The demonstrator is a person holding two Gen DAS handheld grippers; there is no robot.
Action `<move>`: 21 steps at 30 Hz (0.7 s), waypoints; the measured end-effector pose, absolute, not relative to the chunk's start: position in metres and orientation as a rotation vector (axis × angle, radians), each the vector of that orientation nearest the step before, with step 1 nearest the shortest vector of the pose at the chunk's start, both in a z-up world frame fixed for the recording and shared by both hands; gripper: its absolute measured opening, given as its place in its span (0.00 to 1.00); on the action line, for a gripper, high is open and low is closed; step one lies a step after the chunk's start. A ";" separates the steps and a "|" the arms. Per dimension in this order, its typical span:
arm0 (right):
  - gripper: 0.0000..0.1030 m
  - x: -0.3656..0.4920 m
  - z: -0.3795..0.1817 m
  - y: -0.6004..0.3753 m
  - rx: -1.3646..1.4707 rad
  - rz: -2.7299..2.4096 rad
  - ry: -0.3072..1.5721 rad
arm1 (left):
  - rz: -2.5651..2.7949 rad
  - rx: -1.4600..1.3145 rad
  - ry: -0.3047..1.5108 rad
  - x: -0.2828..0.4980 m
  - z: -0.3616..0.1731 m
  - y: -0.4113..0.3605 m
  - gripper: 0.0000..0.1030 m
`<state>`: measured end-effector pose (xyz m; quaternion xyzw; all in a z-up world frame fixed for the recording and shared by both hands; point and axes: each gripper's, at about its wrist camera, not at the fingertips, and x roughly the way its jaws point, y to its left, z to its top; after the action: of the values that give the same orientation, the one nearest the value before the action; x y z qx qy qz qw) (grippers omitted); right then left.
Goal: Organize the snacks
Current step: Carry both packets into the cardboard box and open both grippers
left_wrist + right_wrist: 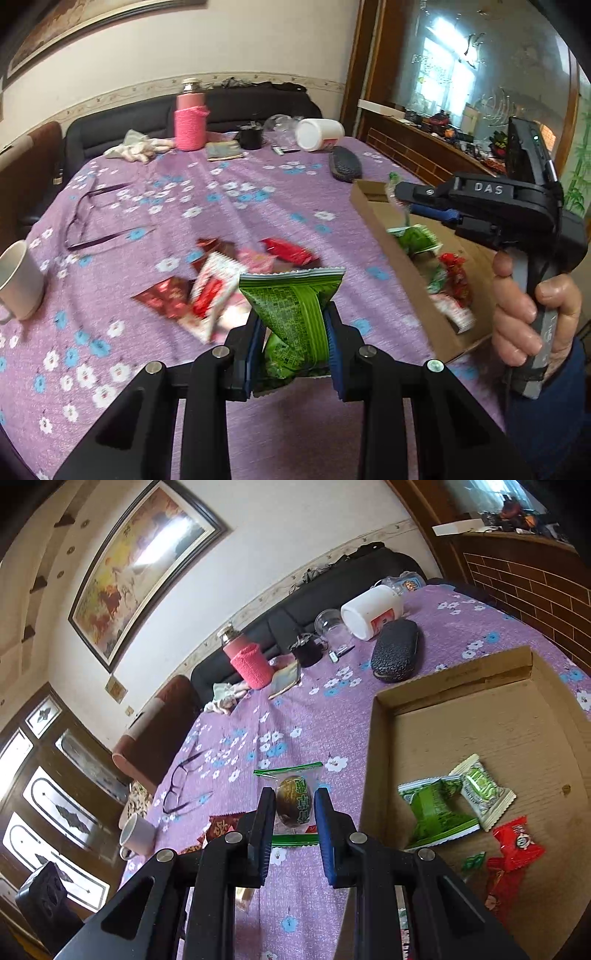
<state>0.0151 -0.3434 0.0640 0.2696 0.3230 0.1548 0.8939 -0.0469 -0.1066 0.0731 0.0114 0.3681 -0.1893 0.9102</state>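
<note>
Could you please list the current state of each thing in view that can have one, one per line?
left gripper: shut on green snack packet, lifted.
right gripper: shut on clear-wrapped olive candy.
cardboard box: open, partly filled with snacks.
loose red snacks: still on the tablecloth.
white jar: lying on its side.
pink bottle: upright, capped.
eyeglasses: unfolded.
glasses case: closed.

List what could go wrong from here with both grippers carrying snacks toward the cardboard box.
1. The left gripper pinches the green packet low, so its top may flop or slip.
2. The right gripper holds a clear-wrapped candy outside the cardboard box; a slip leaves it on the tablecloth.
</note>
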 end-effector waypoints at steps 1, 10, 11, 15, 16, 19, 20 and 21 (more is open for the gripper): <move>0.23 0.015 0.064 -0.347 0.568 0.317 0.667 | -0.403 0.029 0.757 -0.045 0.076 -0.113 0.29; 0.23 0.013 0.065 -0.382 0.665 0.259 0.641 | -0.511 0.081 0.727 -0.033 0.095 -0.176 0.29; 0.23 0.013 0.064 -0.386 0.677 0.251 0.641 | -0.521 0.087 0.724 -0.032 0.096 -0.182 0.29; 0.23 0.010 0.065 -0.405 0.718 0.219 0.632 | -0.574 0.089 0.729 -0.028 0.096 -0.211 0.29; 0.22 0.009 0.066 -0.410 0.722 0.203 0.629 | -0.591 0.087 0.731 -0.027 0.095 -0.220 0.29; 0.22 0.005 0.069 -0.425 0.691 0.105 0.635 | -0.619 0.080 0.736 -0.023 0.090 -0.238 0.29; 0.22 0.003 0.069 -0.429 0.680 0.077 0.640 | -0.628 0.071 0.741 -0.021 0.090 -0.242 0.29; 0.22 0.002 0.068 -0.435 0.670 0.045 0.649 | -0.644 0.054 0.751 -0.018 0.088 -0.248 0.29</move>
<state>0.0021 -0.4347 0.0679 0.3231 0.3129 0.0217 0.8929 -0.0180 -0.2480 0.0876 0.0257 0.3604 -0.3088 0.8798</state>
